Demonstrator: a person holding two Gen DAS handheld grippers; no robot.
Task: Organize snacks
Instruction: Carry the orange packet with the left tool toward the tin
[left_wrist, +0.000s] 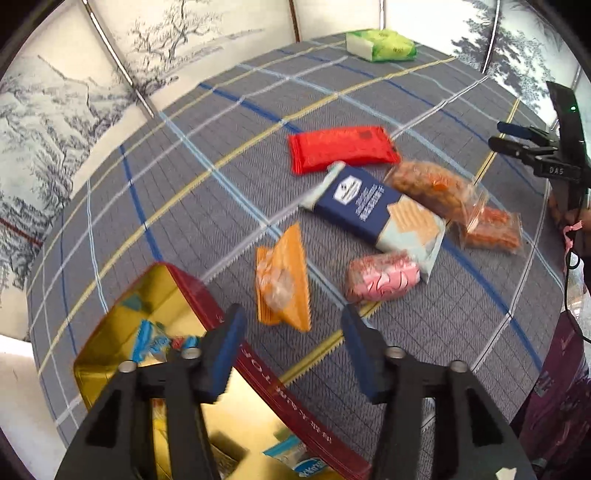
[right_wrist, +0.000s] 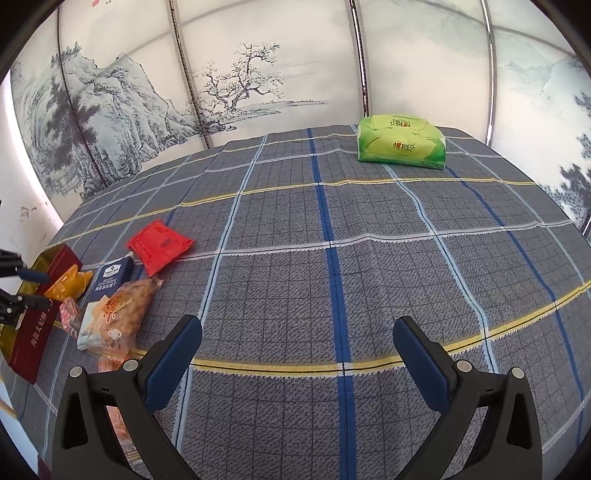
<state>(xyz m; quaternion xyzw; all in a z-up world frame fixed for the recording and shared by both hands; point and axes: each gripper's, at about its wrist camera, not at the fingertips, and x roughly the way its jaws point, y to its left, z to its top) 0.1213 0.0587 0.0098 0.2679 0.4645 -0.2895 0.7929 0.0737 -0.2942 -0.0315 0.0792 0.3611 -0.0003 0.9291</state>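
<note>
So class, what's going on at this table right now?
A person is sorting snacks with two hand-held tongs. The left tongs hang open and empty over the edge of the gold tin, near the orange packet. The right tongs are open above bare cloth. Several packets lie loose outside the tin.

Six loose snack packets lay on the desk, beside one open tin and one green tissue pack.

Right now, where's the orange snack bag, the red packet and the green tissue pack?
orange snack bag (left_wrist: 282, 278), left wrist view, middle of the wrapper.
red packet (left_wrist: 341, 147), left wrist view, centre of its flat face.
green tissue pack (right_wrist: 402, 144), right wrist view, front face.
</note>
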